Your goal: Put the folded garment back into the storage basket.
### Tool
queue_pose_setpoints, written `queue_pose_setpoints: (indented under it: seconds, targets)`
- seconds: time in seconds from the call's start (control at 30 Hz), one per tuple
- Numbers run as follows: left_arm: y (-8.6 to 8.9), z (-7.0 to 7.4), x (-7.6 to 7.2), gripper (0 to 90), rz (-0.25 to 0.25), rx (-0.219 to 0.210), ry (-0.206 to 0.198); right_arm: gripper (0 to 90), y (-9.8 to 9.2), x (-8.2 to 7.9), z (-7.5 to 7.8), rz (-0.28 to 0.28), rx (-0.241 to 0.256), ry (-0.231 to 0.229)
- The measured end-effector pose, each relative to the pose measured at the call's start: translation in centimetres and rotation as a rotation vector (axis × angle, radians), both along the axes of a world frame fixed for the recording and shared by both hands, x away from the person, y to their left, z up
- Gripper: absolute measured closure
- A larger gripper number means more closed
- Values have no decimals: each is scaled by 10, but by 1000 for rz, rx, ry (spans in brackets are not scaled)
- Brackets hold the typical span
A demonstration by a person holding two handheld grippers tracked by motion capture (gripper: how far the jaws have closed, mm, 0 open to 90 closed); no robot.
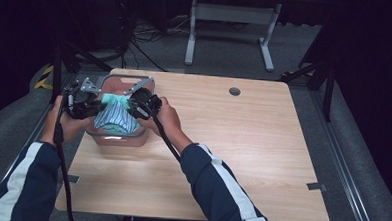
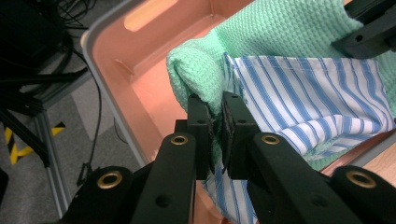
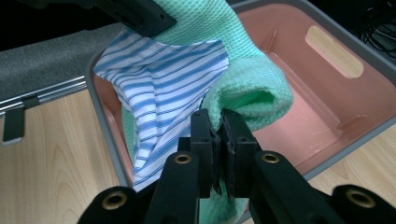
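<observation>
You had the bin (image 1: 117,137) at the table's (image 1: 242,157) far-left corner (close to the edge), the cloths (image 1: 114,114) hanging over it between your two grippers.

We see a green waffle-knit cloth (image 2: 289,32) and a blue-and-white striped cloth (image 2: 317,93) bunched together, hanging over the open pink bin (image 1: 114,137) at the table's (image 1: 232,157) far left corner. The green cloth's edge is rolled; the striped one drapes against it, creased.
</observation>
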State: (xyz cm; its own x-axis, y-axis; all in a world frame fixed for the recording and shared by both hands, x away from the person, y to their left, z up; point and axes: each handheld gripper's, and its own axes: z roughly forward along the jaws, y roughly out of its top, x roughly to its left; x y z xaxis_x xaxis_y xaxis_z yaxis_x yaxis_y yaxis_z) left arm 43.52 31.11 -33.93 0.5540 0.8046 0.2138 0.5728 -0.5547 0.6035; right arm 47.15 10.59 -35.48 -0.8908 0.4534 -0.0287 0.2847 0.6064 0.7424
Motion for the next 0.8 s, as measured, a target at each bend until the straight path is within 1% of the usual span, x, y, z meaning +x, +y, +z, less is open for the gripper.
queue_pose_setpoints:
  seconds: [0.03,0.07,0.1,0.13,0.17,0.2,0.23,0.27,0.3,0.33,0.37,0.43,0.47,0.53,0.6,0.63,0.67,0.73,0.77,0.8]
  targets:
    - [0,-3,0,832,4,-12,13,841,0,1,-2,-2,2,5]
    - [0,-4,1,832,1,-1,21,841,0,2,-4,-2,0,5]
    - [0,-7,2,832,6,-4,16,840,0,2,-6,-4,-2,14]
    - [-1,-9,3,832,10,-5,18,840,0,3,-7,-10,-6,13]
    - [0,-9,4,832,6,-10,15,839,0,3,-9,-12,-2,15]
    - [-1,-10,4,832,7,-14,20,839,0,3,-10,-10,5,20]
    - [-1,-12,5,832,6,-4,12,839,0,3,-12,-7,6,26]
    - [-3,-13,4,832,9,9,18,837,1,3,-13,-4,-4,21]
    - [-4,-15,5,832,6,10,21,836,2,3,-14,-1,-15,16]
    - [-4,-16,5,832,6,13,25,835,3,3,-16,3,-14,14]
    - [-4,-18,5,831,3,13,33,834,3,4,-17,6,-13,17]
    - [-4,-22,6,828,-3,6,46,828,3,3,-18,5,-14,9]
    - [-4,-25,6,827,-2,9,45,825,2,3,-20,14,-16,7]
    - [-4,-30,6,822,0,5,54,821,0,5,-24,9,-27,12]
    - [-3,-34,6,814,4,7,53,811,-1,6,-28,2,-23,29]
    - [-3,-35,6,805,1,3,60,807,-1,7,-29,6,-23,35]
    - [-2,-36,6,792,2,4,47,801,-1,7,-30,11,-26,31]
    - [-1,-38,5,772,7,-16,56,790,-2,6,-31,14,-28,35]
    - [-1,-38,5,766,12,-7,54,784,-2,6,-31,13,-32,36]
    - [-1,-39,5,746,21,-7,45,780,-3,6,-31,11,-37,36]
